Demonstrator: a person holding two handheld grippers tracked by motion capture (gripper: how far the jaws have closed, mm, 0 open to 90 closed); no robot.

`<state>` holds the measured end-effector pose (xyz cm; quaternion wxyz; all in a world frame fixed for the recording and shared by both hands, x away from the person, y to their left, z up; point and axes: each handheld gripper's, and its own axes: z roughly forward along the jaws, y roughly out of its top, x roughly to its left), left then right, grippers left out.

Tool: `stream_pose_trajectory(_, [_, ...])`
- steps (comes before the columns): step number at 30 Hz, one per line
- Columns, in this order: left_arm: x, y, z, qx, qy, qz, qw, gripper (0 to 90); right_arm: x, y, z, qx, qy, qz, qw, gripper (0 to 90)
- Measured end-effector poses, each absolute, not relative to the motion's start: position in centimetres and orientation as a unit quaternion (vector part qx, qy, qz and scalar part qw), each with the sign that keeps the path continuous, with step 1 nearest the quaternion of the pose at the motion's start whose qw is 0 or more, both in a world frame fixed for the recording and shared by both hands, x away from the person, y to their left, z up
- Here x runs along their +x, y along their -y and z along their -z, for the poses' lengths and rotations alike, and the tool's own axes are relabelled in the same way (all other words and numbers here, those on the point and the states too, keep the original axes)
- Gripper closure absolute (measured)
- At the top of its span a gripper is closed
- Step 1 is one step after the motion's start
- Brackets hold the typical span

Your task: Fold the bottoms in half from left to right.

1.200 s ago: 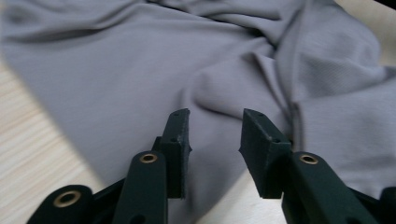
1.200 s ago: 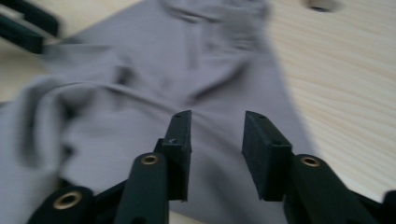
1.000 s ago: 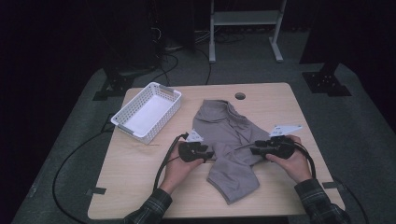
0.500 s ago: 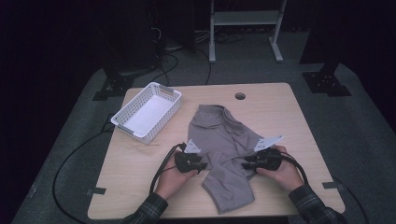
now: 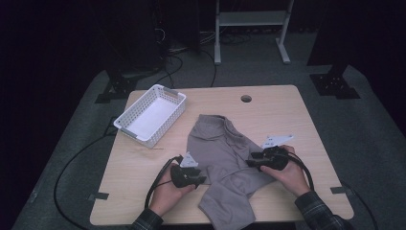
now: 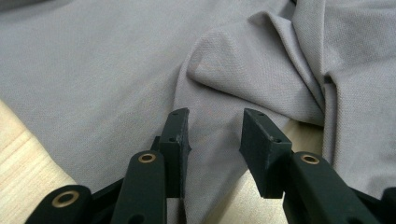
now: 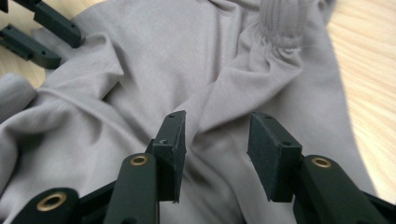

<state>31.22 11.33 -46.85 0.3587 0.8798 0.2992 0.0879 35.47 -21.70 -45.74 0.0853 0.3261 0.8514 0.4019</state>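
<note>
A grey garment [image 5: 218,146] lies crumpled in the middle of the wooden table [image 5: 287,115], its lower end reaching the near edge. My left gripper [image 5: 203,180] rests at the cloth's left side. In the left gripper view its jaws [image 6: 215,133] stand apart over a fold of grey fabric [image 6: 224,74], the pads not pressing it. My right gripper [image 5: 250,163] lies at the cloth's right side. Its jaws [image 7: 217,137] have just been opening; a ridge of cloth [image 7: 233,93] runs between them, untouched by the pads. The left gripper [image 7: 37,28] shows at the far side.
A white slatted basket [image 5: 125,125] stands at the table's back left. A round cable hole [image 5: 246,98] sits near the far edge. Cables trail off the table's left and right. Dark floor and a white stand frame [image 5: 249,19] lie beyond.
Both hands have come toward the near edge and a little closer together. The garment has shifted with them, its lower end now at the table's front edge.
</note>
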Motion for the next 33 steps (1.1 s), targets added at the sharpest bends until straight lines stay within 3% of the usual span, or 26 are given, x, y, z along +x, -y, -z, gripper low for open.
stream_pose_trajectory(3, [31.2,-11.3,46.8,0.880,-0.299,-0.090,0.357,61.4,36.1,21.0,46.5,0.329,-0.855,-0.395,0.069,58.0])
stream_pose_trajectory(8, [31.2,-11.3,46.9,0.880,-0.299,-0.089,0.359,61.4,36.7,20.7,46.5,0.338,-0.853,-0.389,0.080,88.0])
stream_pose_trajectory(20, [31.2,-11.5,46.9,0.880,-0.299,-0.087,0.358,61.5,40.2,24.8,41.7,0.393,-0.800,-0.413,0.186,88.8])
stream_pose_trajectory(33, [31.2,-11.6,46.9,0.879,-0.303,-0.090,0.358,62.3,45.3,30.6,42.7,0.486,-0.770,-0.353,0.214,88.6])
